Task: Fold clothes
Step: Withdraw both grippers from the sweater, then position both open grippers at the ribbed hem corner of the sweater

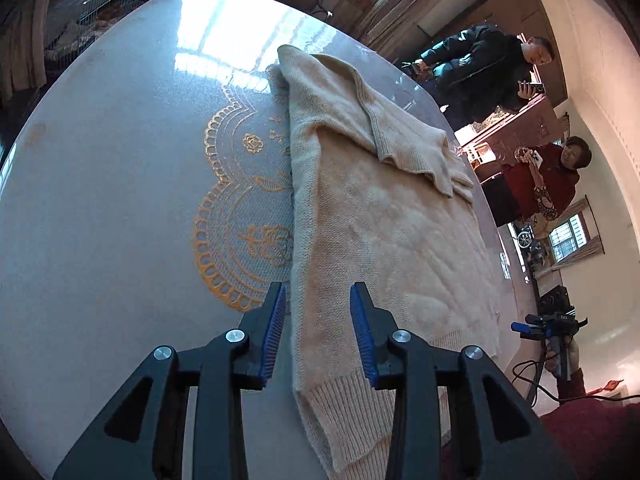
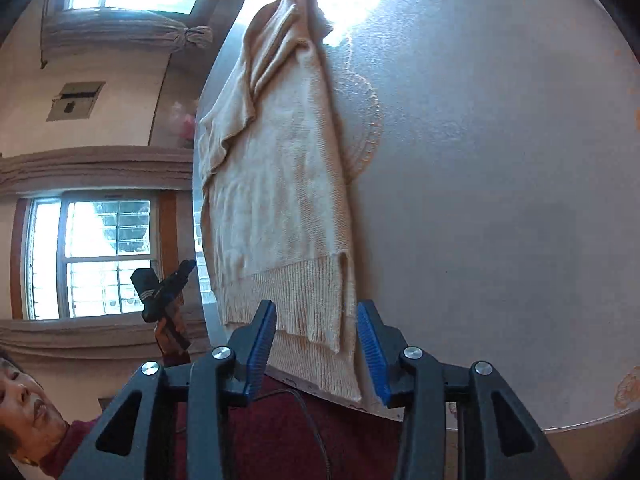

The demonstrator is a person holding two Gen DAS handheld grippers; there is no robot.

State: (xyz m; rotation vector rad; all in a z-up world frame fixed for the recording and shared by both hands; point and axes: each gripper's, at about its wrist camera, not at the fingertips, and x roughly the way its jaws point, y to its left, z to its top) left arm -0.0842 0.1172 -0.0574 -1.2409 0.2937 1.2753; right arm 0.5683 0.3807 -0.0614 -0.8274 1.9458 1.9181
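Sweater lies half-folded along my desk's edge, hem nearest me; my left gripper and right gripper hover wide open, empty. No writing legible.

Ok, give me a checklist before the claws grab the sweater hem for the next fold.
1. Left claw open: ok.
2. Right claw open: ok.
3. Both claws lined up on the ribbed hem: ok.
4. Sleeves folded onto the sweater: ok.
5. Hem fully on the table: not ok, it overhangs the edge.
6. Claws touching fabric: cannot tell.
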